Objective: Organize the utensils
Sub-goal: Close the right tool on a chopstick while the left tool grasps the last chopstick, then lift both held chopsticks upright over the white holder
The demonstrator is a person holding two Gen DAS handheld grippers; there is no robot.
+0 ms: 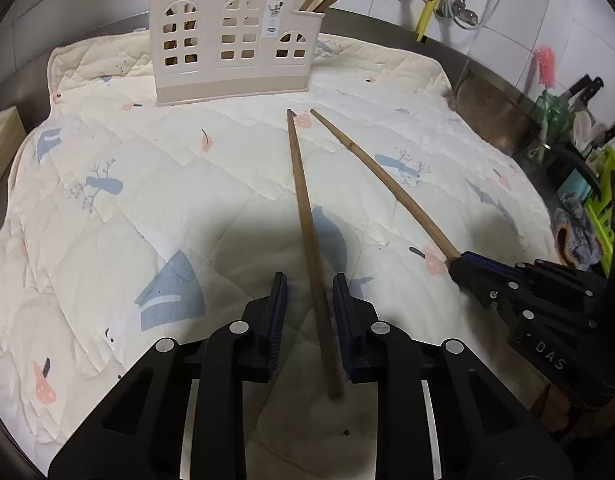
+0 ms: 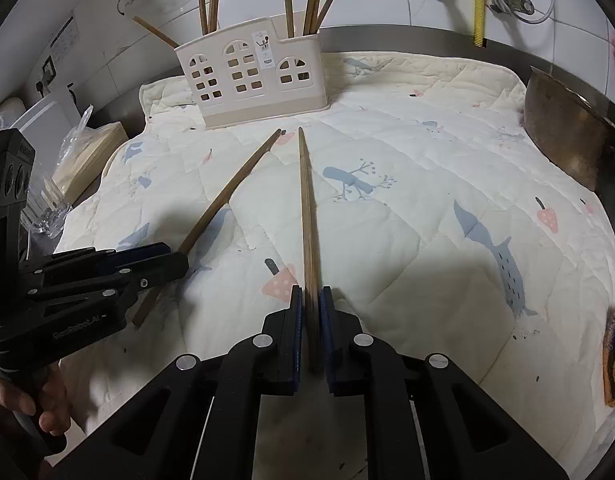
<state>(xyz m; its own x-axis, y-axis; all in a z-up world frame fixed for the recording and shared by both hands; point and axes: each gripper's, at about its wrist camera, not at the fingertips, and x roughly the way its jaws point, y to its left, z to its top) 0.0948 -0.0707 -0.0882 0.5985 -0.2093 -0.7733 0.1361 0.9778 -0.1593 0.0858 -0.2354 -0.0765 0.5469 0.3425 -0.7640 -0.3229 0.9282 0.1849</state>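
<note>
Chopstick clenched in right fingers, left fingers apart around another chopstick

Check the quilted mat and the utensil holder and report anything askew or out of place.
Two chopsticks are out of the beige holder: one lies on the quilted mat between the left gripper jaws, which have a gap either side; the other is clamped by the right gripper. Those in the holder lean unevenly.

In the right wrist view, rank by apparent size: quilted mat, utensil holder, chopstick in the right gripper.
1. quilted mat
2. utensil holder
3. chopstick in the right gripper; thinnest, though it looks longer than the holder is wide, being nearer the camera.
</note>
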